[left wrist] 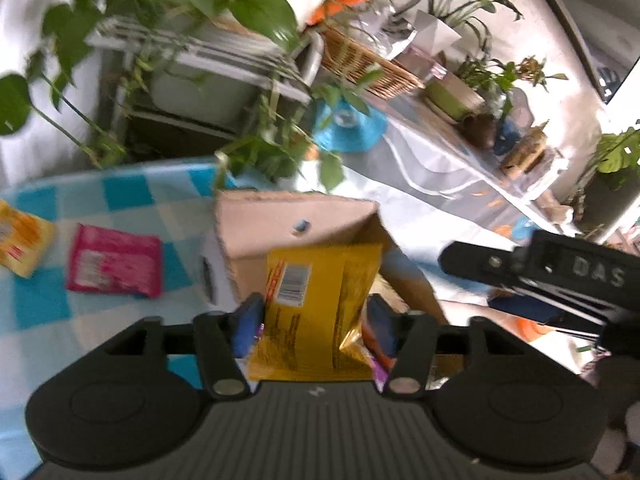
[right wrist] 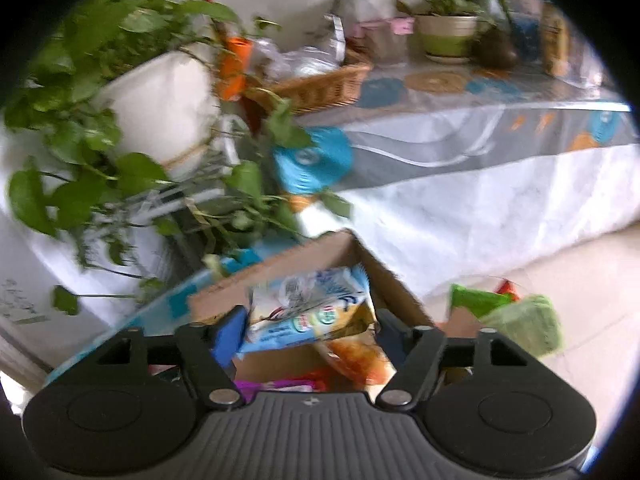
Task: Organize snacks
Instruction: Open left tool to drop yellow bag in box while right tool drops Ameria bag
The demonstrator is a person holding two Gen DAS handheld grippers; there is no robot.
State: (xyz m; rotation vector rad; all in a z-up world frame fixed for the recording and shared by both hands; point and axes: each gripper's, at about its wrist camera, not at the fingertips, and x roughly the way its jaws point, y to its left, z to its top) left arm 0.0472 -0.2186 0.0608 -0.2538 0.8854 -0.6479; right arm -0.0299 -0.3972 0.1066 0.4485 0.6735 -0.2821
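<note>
My left gripper is shut on a yellow snack packet and holds it over the open cardboard box on the blue checked table. My right gripper is shut on a blue and white snack packet above the same box, which holds several other packets. The right gripper's black body shows at the right of the left wrist view. A pink packet and a yellow-orange packet lie on the tablecloth left of the box.
Leafy potted plants hang over the table's far edge. Behind stands a long table with a wicker basket, pots and jars. A green packet lies to the right of the box.
</note>
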